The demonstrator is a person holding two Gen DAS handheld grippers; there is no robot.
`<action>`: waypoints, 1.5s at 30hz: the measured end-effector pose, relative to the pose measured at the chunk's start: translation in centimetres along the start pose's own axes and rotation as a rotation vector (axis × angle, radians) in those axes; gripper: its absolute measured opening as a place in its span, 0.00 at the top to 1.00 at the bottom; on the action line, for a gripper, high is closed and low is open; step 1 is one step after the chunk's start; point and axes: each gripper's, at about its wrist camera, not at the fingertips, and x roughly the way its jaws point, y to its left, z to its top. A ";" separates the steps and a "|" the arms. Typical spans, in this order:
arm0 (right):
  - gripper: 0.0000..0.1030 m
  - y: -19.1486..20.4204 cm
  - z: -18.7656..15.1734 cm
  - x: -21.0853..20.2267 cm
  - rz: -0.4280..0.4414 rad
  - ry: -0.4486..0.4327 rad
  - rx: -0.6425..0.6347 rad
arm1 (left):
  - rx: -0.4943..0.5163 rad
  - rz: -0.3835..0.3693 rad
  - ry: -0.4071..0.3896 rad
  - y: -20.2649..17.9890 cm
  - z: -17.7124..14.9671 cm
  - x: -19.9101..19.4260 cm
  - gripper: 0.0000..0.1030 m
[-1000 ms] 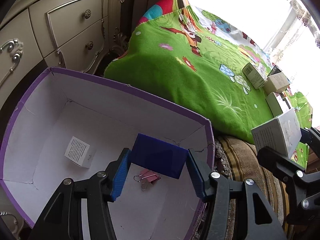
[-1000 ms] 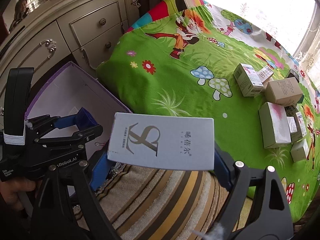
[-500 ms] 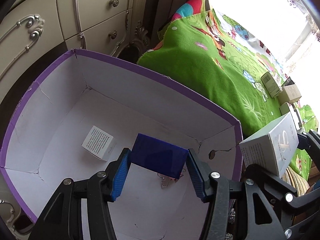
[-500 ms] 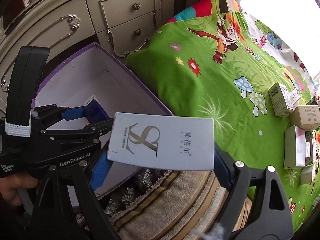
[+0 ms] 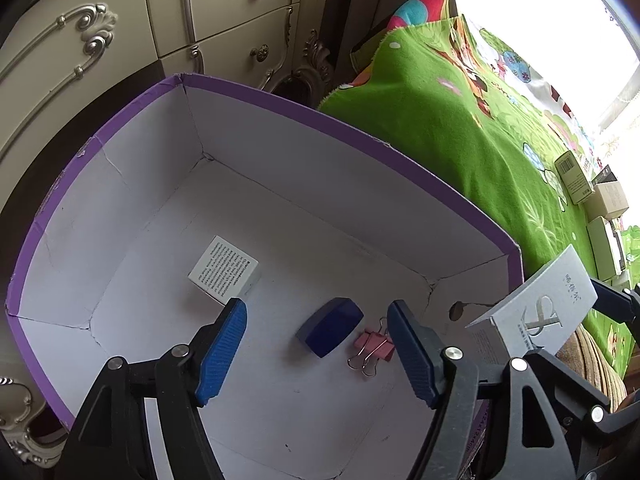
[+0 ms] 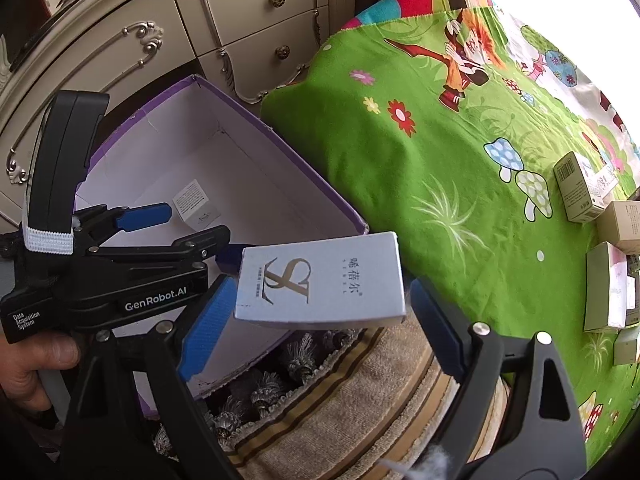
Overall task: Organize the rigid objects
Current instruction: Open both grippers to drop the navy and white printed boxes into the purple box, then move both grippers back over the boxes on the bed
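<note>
A purple-rimmed white box (image 5: pixel 360 136) stands open below my left gripper (image 5: pixel 316 354), which is open and empty above its floor. A dark blue box (image 5: pixel 330 332) lies on that floor between the fingers, next to a pink binder clip (image 5: pixel 370 350) and a small white printed carton (image 5: pixel 224 270). My right gripper (image 6: pixel 316 320) has its jaws spread wider than the white logo box (image 6: pixel 320 286), which sits between them above the purple box's near edge (image 6: pixel 304 184). That logo box also shows in the left wrist view (image 5: pixel 536 312).
A green cartoon blanket (image 6: pixel 460 128) covers the bed at right, with several small cartons (image 6: pixel 600 248) at its far right side. A cream dresser (image 6: pixel 200 32) stands behind the box. A striped brown fringed cloth (image 6: pixel 340 400) lies below the right gripper.
My left gripper opened and the dark blue box dropped onto the box floor by the pink clip. My right gripper's jaws spread and it carried the logo box closer to the purple box.
</note>
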 end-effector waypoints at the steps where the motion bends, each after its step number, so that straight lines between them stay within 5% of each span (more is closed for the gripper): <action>1: 0.12 0.0 0.0 0.0 0.000 0.000 0.003 | -0.001 0.001 0.001 0.0 0.0 0.0 0.28; 21: 0.12 -5.9 -2.2 -2.7 -0.004 -0.047 0.191 | 0.025 0.002 -0.034 -2.8 0.7 -2.0 0.28; 45: 0.12 -22.4 -11.3 -9.0 -0.169 -0.141 0.560 | 0.323 -0.167 0.002 -19.9 0.4 -2.5 0.26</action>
